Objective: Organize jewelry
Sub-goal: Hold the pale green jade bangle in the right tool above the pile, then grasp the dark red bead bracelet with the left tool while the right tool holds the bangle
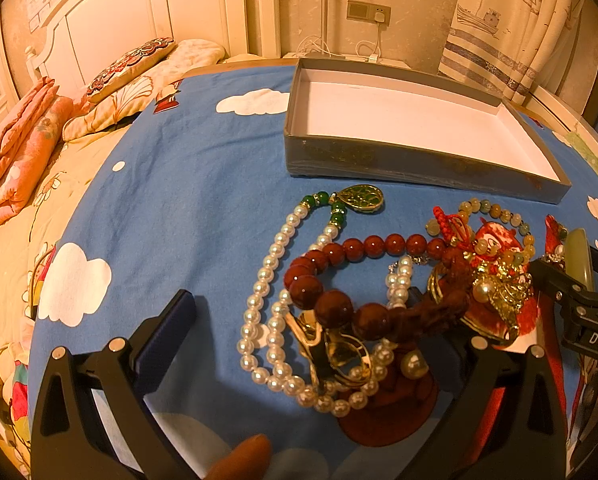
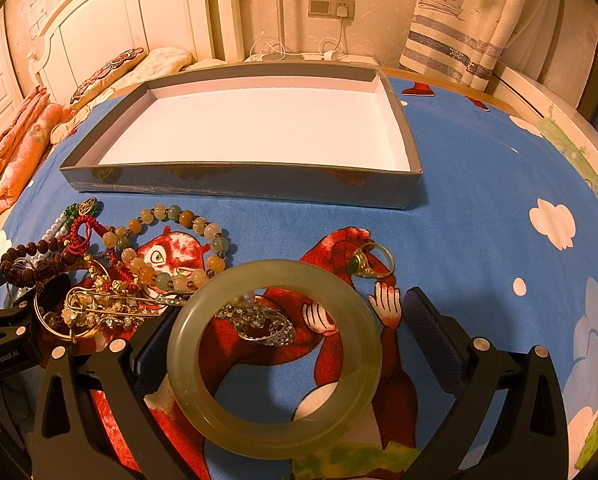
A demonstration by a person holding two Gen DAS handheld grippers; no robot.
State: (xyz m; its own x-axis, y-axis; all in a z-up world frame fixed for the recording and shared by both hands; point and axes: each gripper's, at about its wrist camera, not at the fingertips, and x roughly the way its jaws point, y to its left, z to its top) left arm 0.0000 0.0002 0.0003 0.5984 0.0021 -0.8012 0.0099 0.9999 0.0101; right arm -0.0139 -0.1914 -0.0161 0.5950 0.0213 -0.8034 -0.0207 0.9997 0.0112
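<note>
An open grey box (image 1: 419, 164) (image 2: 239, 180) with a white floor lies on the blue cloth behind a heap of jewelry. My left gripper (image 1: 299, 300) is open over the heap. Its right finger runs under the dark red bead string (image 1: 379, 244), and the pearl necklace (image 1: 259, 292) lies between the fingers. My right gripper (image 2: 287, 312) (image 1: 575, 276) is also open. A pale jade bangle (image 2: 275, 360) (image 1: 579, 256) stands tilted between its fingers, against the left one. A gold ring with a green stone (image 2: 369, 262) lies just beyond.
A multicoloured bead bracelet (image 2: 187, 216), gold pieces (image 2: 99, 308) and a silver sparkly piece (image 2: 267, 328) crowd the heap. The left gripper (image 2: 19, 284) shows at the left edge of the right wrist view. Pillows (image 1: 131, 64) and a folded quilt (image 1: 15, 152) lie to the left.
</note>
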